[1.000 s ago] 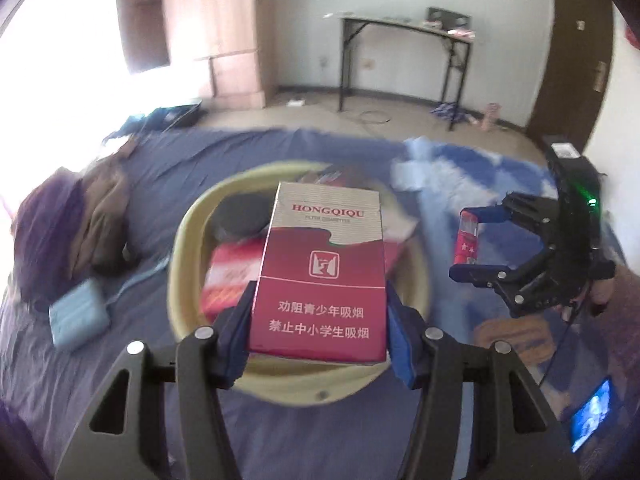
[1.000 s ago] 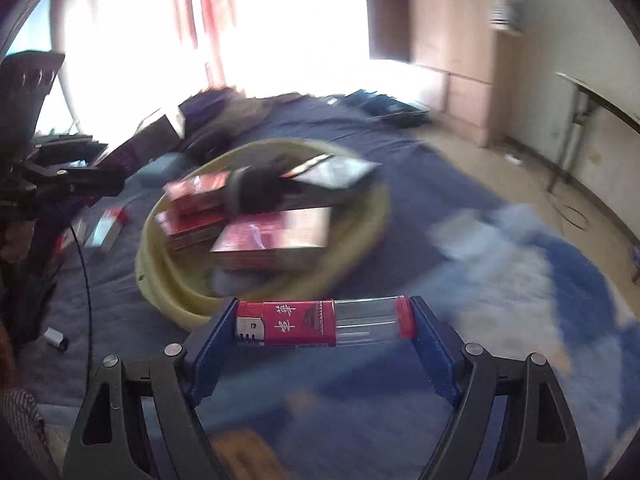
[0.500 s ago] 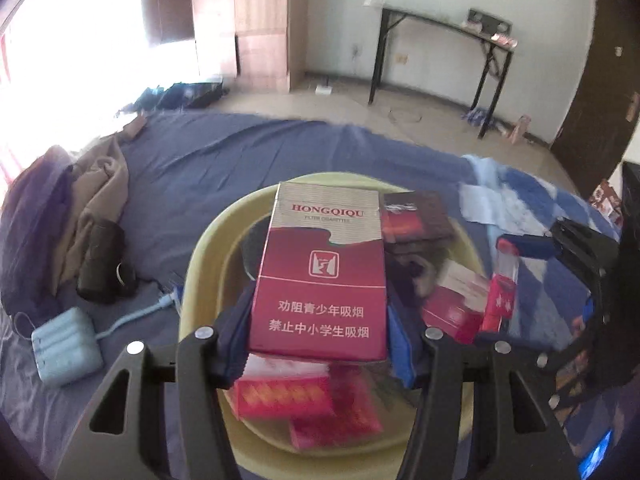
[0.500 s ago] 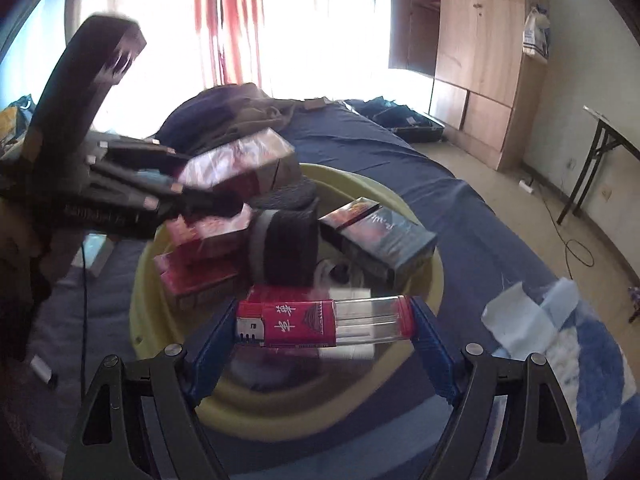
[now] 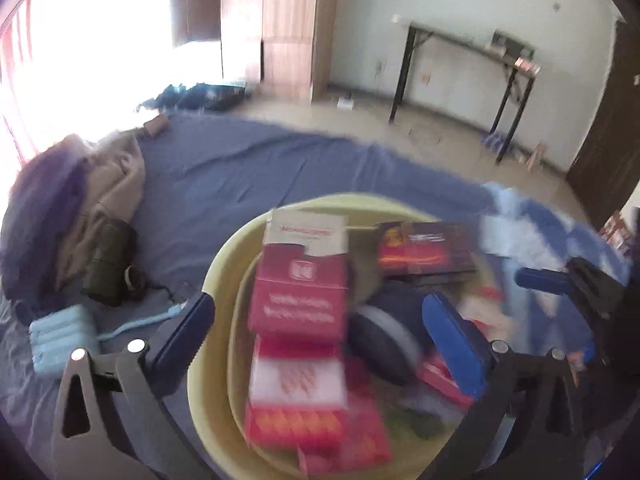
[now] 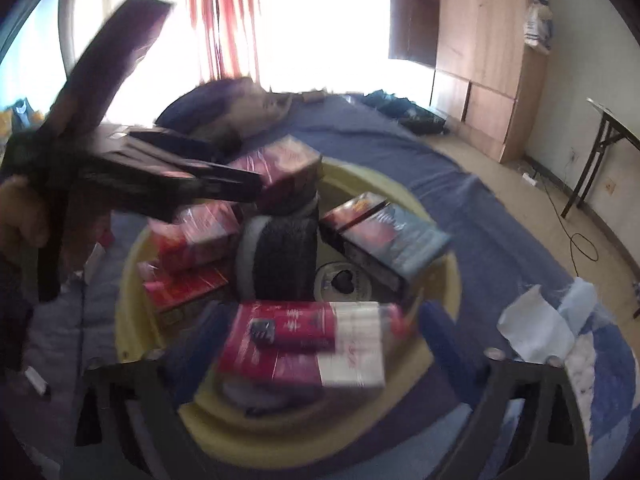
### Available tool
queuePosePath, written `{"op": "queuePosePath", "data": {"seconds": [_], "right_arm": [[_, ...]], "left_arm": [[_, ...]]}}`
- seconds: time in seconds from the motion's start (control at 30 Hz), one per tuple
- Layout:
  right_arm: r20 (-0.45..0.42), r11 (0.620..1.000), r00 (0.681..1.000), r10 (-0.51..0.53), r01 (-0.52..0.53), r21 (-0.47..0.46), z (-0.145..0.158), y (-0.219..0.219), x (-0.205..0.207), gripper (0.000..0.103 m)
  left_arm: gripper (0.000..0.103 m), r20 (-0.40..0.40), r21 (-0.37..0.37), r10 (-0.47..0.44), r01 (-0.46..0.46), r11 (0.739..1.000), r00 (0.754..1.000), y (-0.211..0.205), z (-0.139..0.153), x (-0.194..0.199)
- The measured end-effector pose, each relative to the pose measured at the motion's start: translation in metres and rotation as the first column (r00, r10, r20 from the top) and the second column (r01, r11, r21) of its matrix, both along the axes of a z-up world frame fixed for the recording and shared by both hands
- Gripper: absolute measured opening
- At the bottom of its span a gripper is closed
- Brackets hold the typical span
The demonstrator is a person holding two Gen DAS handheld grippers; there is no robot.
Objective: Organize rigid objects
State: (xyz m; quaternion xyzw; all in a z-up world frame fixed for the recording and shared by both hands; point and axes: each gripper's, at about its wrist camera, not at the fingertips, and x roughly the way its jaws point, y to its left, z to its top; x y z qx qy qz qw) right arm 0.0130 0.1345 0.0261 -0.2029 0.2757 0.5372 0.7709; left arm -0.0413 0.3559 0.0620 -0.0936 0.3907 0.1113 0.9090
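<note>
A yellow basin on the blue bedsheet holds several red cigarette packs, a dark box and a black round object. My left gripper is open above the basin; the red Hongqiqu pack sits loose between its spread fingers, over the other packs. My right gripper is open; the red and clear lighter lies blurred on a red-and-white pack in the basin. The right gripper's blue pads show in the left wrist view.
A pile of clothes and a pale blue power bank with its cable lie left of the basin. A white paper lies on the sheet to the right. A wooden wardrobe and a black-legged table stand beyond the bed.
Both grippers moved over the basin and opened. The left let go of the Hongqiqu pack, the right let go of the lighter; both now sit among the packs.
</note>
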Motion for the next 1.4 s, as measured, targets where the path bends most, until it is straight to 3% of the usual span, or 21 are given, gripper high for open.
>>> {"op": "queuePosePath", "data": {"seconds": [0.13,0.2,0.27,0.37,0.5,0.57,0.63,0.73,0.93,1.4], "right_arm": [[-0.025,0.999,0.999,-0.023,0.024,0.030,0.003,-0.046,-0.004,0.103],[-0.016,1.000,1.000,-0.014,0.015,0.002,-0.005,-0.065,-0.007,0.103],[0.033,0.999,0.999,0.006,-0.005,-0.032,-0.021,-0.083,-0.013,0.103],[0.054,0.996,0.998,0.024,-0.019,-0.088,-0.042,-0.096,-0.013,0.103],[0.007,0.995,1.000,-0.004,0.005,-0.101,-0.066,-0.094,0.003,0.103],[-0.029,0.992,0.999,-0.019,0.015,-0.127,-0.075,-0.085,0.011,0.103],[-0.011,0.990,1.000,-0.025,0.023,-0.137,-0.074,-0.079,0.011,0.103],[0.038,0.985,0.999,-0.015,0.022,-0.172,-0.077,-0.065,0.006,0.103],[0.090,0.979,0.996,0.004,0.014,-0.201,-0.081,-0.049,-0.001,0.103],[0.064,0.980,0.998,-0.001,0.014,-0.198,-0.081,-0.054,0.003,0.103]], "left_arm": [[0.103,0.023,-0.069,0.016,-0.014,0.998,1.000,-0.041,0.010,-0.050],[0.103,0.040,-0.102,0.035,-0.031,0.994,0.999,-0.066,-0.002,-0.074],[0.103,0.095,-0.176,0.130,-0.111,0.978,0.987,-0.088,-0.023,-0.105],[0.103,-0.024,-0.241,0.135,-0.136,0.961,0.991,-0.120,-0.068,-0.110],[0.103,-0.106,-0.163,0.245,-0.260,0.952,0.964,-0.128,-0.101,-0.105],[0.103,-0.102,-0.099,0.283,-0.292,0.951,0.954,-0.127,-0.105,-0.100],[0.103,-0.089,-0.043,0.302,-0.307,0.951,0.949,-0.128,-0.106,-0.090],[0.103,-0.143,0.014,0.301,-0.302,0.953,0.943,-0.129,-0.113,-0.073],[0.103,-0.147,0.009,0.283,-0.285,0.959,0.948,-0.121,-0.118,-0.058],[0.103,-0.137,0.012,0.270,-0.271,0.962,0.953,-0.127,-0.116,-0.065]]}}
